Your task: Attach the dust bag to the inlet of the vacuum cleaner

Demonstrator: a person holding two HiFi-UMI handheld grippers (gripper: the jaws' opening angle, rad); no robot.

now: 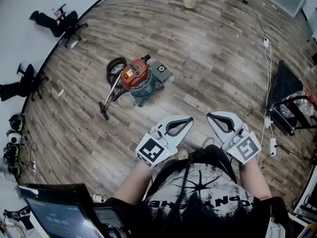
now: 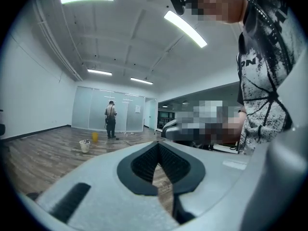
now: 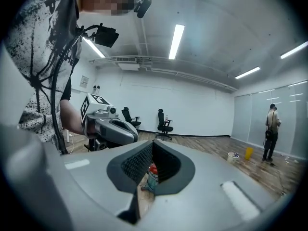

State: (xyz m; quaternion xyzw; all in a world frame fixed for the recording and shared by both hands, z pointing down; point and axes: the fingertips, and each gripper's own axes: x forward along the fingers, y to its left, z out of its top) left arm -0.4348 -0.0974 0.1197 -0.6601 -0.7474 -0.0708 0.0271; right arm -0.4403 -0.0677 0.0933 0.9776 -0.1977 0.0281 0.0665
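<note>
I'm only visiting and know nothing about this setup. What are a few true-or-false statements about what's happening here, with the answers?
1. The left gripper and the right gripper are both shut and hold nothing. True.
2. The vacuum cleaner stands on a table. False: it stands on the wooden floor, ahead of the grippers.
3. The right gripper touches the vacuum cleaner. False: they are well apart.
4. A white bucket stands on the floor beyond the vacuum cleaner. True.
</note>
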